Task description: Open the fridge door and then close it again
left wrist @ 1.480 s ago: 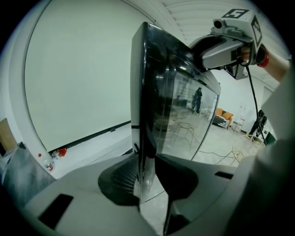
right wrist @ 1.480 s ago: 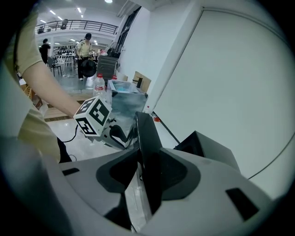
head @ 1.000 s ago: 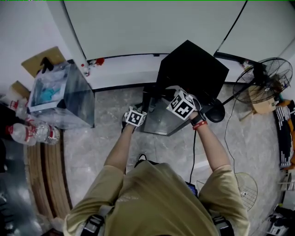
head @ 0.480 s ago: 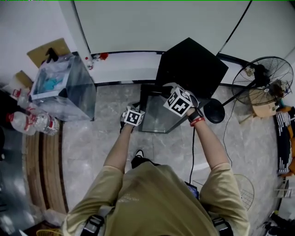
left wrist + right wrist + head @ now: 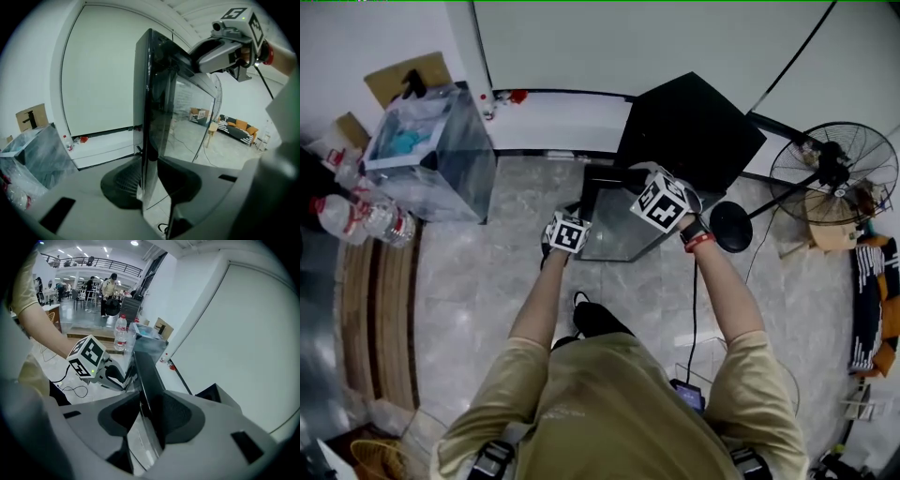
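Leftward we have carried the glass fridge door point(image 5: 614, 230); it stands open off the black mini fridge point(image 5: 689, 127), our left gripper point(image 5: 149, 183) and right gripper point(image 5: 150, 416) both clamping its edge.

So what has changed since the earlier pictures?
The left gripper and right gripper, carrying the fridge door, shifted slightly up-left in the head view. The camera turned too, so whether the door is opening or closing is unclear. Nothing was taken or released: both remain clamped on the door's edge. The fridge body and fan stayed put.
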The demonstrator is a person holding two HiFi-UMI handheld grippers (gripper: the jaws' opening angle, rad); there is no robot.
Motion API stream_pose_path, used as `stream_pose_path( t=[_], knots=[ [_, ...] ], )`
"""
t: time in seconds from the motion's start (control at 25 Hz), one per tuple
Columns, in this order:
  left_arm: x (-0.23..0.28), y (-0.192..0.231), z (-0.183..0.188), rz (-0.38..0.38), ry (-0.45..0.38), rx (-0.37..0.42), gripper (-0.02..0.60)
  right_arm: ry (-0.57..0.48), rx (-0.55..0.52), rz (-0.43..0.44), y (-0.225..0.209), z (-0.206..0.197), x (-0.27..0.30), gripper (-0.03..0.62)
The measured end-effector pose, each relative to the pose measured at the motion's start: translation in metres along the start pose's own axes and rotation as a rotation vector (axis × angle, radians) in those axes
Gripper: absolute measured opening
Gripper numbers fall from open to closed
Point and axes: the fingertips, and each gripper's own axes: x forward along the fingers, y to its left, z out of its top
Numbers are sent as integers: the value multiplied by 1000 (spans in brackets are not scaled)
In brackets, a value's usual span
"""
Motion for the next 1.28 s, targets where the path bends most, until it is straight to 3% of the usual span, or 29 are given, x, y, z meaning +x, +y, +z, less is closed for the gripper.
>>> stream_pose_path(
  t=[0.52, 0.76, 1.28],
  knots=[
    [-36, -42, -32, 67, 12, -50, 107, -35, -97, 61, 41, -12, -28, 164],
    [-52, -56, -42, 145, 36, -85, 107, -68, -142, 102, 54, -16, -39, 164],
    [-72, -95, -63, 241, 30, -165, 107, -123, -232, 142, 85, -28, -63, 164]
  ],
)
